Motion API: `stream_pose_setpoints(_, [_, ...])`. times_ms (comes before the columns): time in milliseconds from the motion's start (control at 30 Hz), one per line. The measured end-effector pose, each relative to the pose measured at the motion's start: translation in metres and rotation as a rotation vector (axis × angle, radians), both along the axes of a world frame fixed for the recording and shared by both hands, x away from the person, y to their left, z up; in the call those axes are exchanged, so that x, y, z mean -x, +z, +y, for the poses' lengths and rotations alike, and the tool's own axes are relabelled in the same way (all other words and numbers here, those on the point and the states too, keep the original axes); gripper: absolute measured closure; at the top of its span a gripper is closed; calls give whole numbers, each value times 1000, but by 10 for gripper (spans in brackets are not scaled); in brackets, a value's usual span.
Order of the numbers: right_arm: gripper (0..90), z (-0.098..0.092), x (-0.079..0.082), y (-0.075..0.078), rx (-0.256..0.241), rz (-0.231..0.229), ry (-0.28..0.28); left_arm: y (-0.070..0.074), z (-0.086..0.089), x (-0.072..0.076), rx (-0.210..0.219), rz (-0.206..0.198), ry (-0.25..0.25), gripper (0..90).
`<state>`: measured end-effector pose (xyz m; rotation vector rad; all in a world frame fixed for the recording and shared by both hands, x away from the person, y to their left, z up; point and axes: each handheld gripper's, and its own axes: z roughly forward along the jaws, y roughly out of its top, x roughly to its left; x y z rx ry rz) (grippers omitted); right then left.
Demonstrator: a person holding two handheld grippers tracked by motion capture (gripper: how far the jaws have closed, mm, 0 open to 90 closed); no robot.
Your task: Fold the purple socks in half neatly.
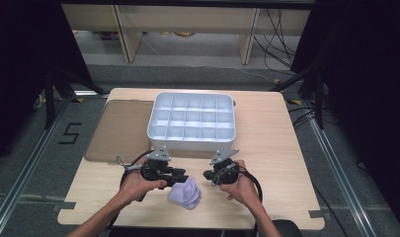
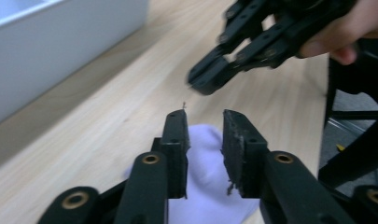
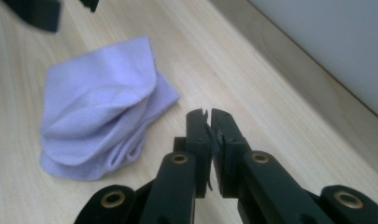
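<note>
Wooden bench [image 1: 266, 148] holds a soft, light purple cloth [image 1: 185, 193] near its front edge, between the half-open left tool [image 1: 181, 177], maybe just over it, and the nearly closed, empty right tool [image 1: 207, 175]; grab a loose edge.

One wooden worktop [image 1: 266, 143] carries the scene; one white compartment tray [image 1: 191, 121] stands on it, its grid three rows deep and five columns wide, fifteen cells in all; one brownish flat mat [image 1: 119, 129] lies beside the tray; one lilac cloth [image 1: 185, 193], bunched into several folds, lies at the near edge; two hands [image 1: 138, 183] work there, each holding one of two black grippers [image 1: 183, 178]; each gripper has two fingers [image 2: 176, 140], four in all.
</note>
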<state>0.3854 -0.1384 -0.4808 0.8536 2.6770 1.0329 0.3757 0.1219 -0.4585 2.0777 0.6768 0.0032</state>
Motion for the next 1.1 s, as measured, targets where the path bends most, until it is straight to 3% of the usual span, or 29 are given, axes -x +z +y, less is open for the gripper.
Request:
stream_pose_setpoints(67, [866, 1, 0, 0, -23, -14, 3, -4, 8, -2, -26, -21, 15, 744])
stream_pose_setpoints(133, [865, 1, 3, 2, -25, -3, 5, -15, 13, 0, -51, -9, 14, 794])
stream_pose_setpoints(200, [864, 3, 3, 3, -31, -26, 19, -28, 13, 4, -81, 20, 0, 817])
stream_pose_setpoints(367, [863, 5, 6, 8, -25, -24, 38, -49, 9, 15, -152, 18, -72, 837])
stream_pose_setpoints(400, [863, 6, 7, 8, -30, -22, 34, -51, 8, 18, -137, 19, -69, 843])
stream_pose_setpoints(433, [864, 6, 7, 9, -33, -25, 41, -51, 7, 19, -134, 35, -65, 843])
stream_pose_setpoints(500, [864, 9, 10, 10, -56, -36, 33, -49, 5, 21, -156, 12, -73, 842])
stream_pose_setpoints(633, [864, 15, 18, 19, -84, -39, 73, -48, 0, 28, -175, 6, -52, 840])
stream_pose_setpoints(833, [862, 26, 25, 19, -111, -12, 108, -48, 0, 28, -184, -2, -49, 842])
stream_pose_setpoints(933, [857, 33, 28, 15, -90, -7, 152, -48, 0, 28, -185, -1, -49, 843])
stream_pose_setpoints(967, [857, 36, 29, 14, -72, -22, 153, -48, 0, 29, -181, 3, -41, 843])
stream_pose_setpoints(1100, [857, 36, 31, 3, 33, 7, 118, -48, -1, 30, -193, -17, -49, 842])
